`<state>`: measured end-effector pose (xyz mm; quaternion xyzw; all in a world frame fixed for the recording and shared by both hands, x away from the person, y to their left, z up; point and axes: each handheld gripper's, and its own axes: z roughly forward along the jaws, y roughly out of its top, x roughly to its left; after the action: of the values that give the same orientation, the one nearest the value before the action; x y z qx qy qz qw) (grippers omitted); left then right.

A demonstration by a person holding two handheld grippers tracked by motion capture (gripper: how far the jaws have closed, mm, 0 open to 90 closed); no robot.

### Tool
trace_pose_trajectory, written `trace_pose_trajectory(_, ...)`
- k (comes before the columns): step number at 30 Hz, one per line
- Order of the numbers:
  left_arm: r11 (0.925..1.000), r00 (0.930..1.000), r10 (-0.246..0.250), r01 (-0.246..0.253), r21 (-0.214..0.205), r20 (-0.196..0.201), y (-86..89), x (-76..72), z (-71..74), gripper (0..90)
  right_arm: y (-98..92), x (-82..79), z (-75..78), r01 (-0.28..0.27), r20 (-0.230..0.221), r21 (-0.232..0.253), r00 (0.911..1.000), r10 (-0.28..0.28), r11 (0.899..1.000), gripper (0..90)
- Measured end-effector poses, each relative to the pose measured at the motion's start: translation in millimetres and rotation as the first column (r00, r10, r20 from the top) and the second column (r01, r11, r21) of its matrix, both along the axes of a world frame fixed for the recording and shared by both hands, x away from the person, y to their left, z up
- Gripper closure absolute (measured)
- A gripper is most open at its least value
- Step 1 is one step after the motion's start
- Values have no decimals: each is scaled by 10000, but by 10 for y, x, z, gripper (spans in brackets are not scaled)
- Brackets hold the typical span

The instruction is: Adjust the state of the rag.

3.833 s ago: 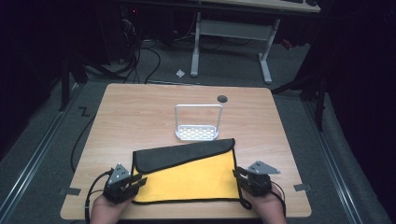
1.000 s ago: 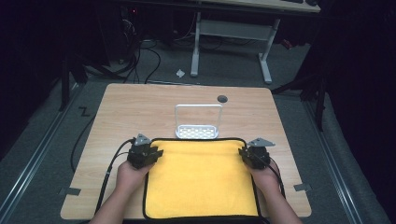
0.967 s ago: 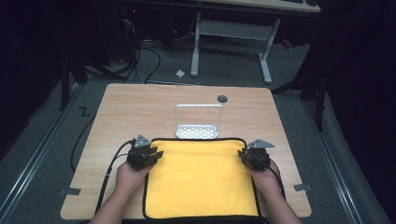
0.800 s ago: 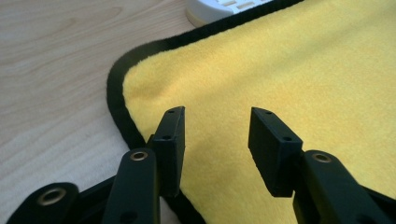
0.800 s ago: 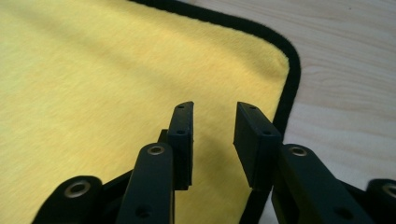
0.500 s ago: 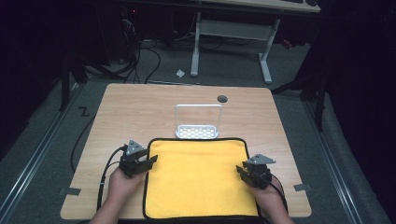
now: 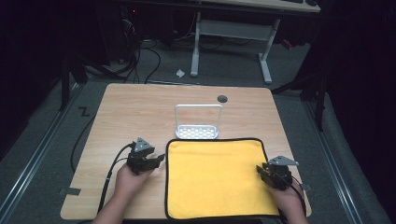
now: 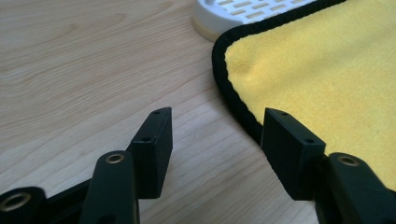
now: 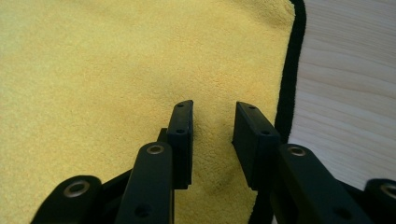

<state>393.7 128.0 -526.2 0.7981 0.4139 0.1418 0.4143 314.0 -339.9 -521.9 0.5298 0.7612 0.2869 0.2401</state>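
The yellow cloth (image 7: 219, 179), folded over with its dark side up at first, now lies spread flat. Both grippers have drawn back from its far corners toward the person. The left gripper (image 8: 215, 140) has just been opening its jaws, nothing between them, beside the left hem over the surface (image 8: 84, 70). The right gripper (image 9: 212, 140) sits over the cloth's right edge, jaws parted.

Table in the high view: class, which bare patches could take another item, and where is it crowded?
Bare wood lies left of the yellow cloth and white rack, across the table's far edge, and right of the rack. The near middle is covered by the cloth, with a hand-held gripper at each side.
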Motion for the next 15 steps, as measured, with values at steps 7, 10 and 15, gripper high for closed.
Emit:
trace_pose_trajectory(7, 9993, 9996, -103, 94, -357, -265, -141, 105, -21, 427, -74, -1, 1, 194, -15, 36, 9998, -194, 9998, 709)
trace_pose_trajectory(10, 9988, 9992, -185, 168, -465, -361, -201, 169, -20, 421, -72, -6, -3, 197, 29, 48, 9998, -197, 9998, 709)
trace_pose_trajectory(15, 9984, 9988, 65, -92, -551, -489, -280, 287, -83, 438, -84, -5, -7, 185, 35, 144, 9998, -185, 9997, 709)
